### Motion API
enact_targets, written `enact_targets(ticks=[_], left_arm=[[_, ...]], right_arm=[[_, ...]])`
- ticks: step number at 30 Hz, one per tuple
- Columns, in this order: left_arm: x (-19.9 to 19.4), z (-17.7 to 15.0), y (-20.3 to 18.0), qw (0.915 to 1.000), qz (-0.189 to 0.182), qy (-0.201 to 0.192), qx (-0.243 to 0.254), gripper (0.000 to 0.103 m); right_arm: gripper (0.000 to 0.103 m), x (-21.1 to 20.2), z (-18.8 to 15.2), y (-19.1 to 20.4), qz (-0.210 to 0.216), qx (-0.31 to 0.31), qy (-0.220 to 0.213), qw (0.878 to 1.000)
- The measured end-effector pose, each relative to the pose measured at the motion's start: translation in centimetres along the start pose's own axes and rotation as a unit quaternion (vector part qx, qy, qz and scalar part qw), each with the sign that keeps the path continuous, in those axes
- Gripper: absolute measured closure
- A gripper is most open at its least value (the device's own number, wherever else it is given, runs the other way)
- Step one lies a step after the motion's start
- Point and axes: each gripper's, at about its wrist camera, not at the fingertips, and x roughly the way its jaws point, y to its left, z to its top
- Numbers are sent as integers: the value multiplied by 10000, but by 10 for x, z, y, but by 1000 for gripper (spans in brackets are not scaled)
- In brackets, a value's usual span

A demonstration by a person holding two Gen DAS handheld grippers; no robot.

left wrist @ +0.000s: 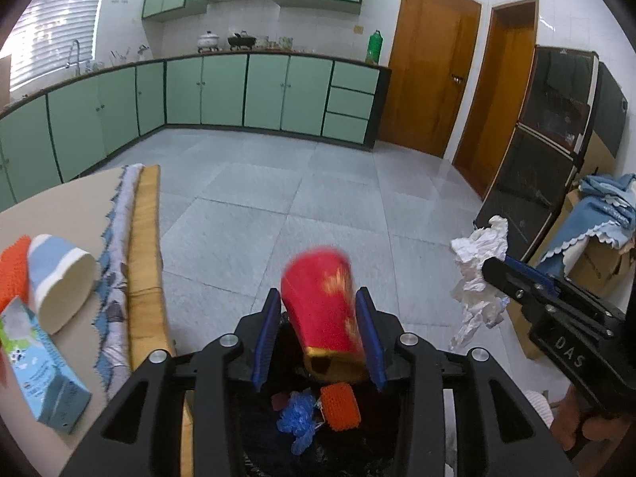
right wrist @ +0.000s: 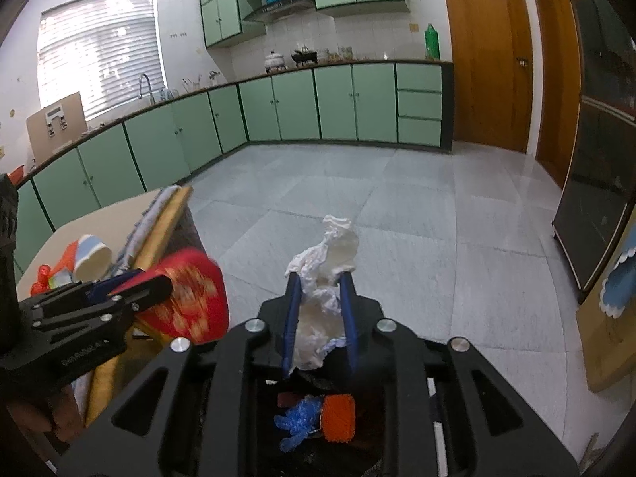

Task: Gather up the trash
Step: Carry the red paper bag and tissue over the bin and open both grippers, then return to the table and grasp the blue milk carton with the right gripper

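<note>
A red paper cup (left wrist: 318,310) with gold print is blurred between the blue pads of my left gripper (left wrist: 318,294). A dark gap shows beside its left pad, so the jaws are open around the cup. My right gripper (right wrist: 320,278) is shut on a crumpled white tissue (right wrist: 326,278) that stands up above its fingertips. Both grippers hover over a black trash bag (left wrist: 254,429) holding a blue plastic scrap (left wrist: 298,417) and an orange scrubber (left wrist: 340,405). In the left wrist view the right gripper (left wrist: 493,270) and tissue (left wrist: 477,262) appear at the right.
To the left is a table (left wrist: 71,206) with a blue-and-white cup (left wrist: 59,278) on its side, an orange scrubber (left wrist: 12,270), a blue carton (left wrist: 39,365) and a folded cloth (left wrist: 119,238). Grey tiled floor (left wrist: 318,198) lies ahead. A dark cabinet (left wrist: 536,159) and boxes stand at right.
</note>
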Motion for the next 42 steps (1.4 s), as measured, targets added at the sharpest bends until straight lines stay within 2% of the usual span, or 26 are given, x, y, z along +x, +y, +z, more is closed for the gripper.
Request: enact_targets(ticks=[1,3,5,7,9,11,12,17,23,29,35,42], left_arm=[[2,0,0,10000,-5,20,-6,65],[5,1,0,10000,-6,52,-18,64],[6,2,3,10000,2,63,-33,63],[5,3,6,10000,23,57,-72,61],[1,5,11,9999,56,9,-146,54],[-7,7,16,9997,108,-72,-217,46],[-11,9,19,9995,143,-115,-244,41],[-37,16,37,9982,326,-342,-377,27],[-84,17,72,9937,678,-671,-585,24],[-122,5,112,9876,1099,-786,-796,23],[-155,-19,158,9783,1660,-783,-960,23],[-171,-45,199,9677,2075,-693,-1254,23]], right_arm=[[74,3,-2,-2,-7,32,39,10000],[52,7,-4,-7,-61,77,79,9999],[48,9,-6,-9,-106,78,80,9999],[39,9,-8,-9,-156,90,61,9998],[21,7,-7,-8,-257,102,-23,9996],[10,2,-6,-6,-408,85,-146,9990],[8,0,-4,-4,-475,61,-208,9986],[5,-11,3,12,-297,27,-310,9991],[5,-25,15,41,126,-12,-459,9989],[5,-30,21,87,641,-156,-501,9966],[5,-27,17,139,1125,-401,-434,9919],[5,-13,7,198,1561,-734,-188,9848]])
